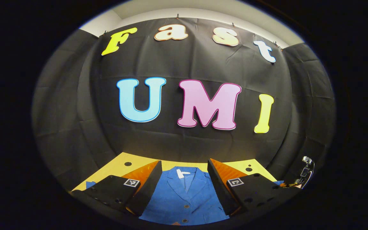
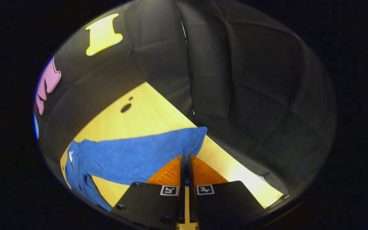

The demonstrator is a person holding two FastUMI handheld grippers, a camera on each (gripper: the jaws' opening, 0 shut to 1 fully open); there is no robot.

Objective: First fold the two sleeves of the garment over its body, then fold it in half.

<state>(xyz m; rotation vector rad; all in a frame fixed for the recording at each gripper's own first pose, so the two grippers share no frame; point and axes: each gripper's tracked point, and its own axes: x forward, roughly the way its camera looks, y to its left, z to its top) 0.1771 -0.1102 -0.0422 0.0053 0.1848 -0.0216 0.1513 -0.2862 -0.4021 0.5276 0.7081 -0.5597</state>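
A blue garment [image 1: 184, 195] with a collar and buttons lies flat on the yellow table [image 1: 117, 167]. In the left gripper view it sits right under my left gripper [image 1: 185, 160], which hovers open over the collar with nothing between its fingers. In the right gripper view one sleeve [image 2: 133, 156] stretches out sideways across the table [image 2: 152, 111]. My right gripper [image 2: 185, 156] is shut on that sleeve's lower edge near the cuff. Far off at the right of the left gripper view, the right gripper [image 1: 306, 174] is small at the table's edge.
Black cloth walls close the table in at the back and on the right. The tabletop has round holes [image 2: 126, 108] near its far corner and others [image 1: 128, 164] along the back. The table's right edge [image 2: 235, 159] runs just past the cuff.
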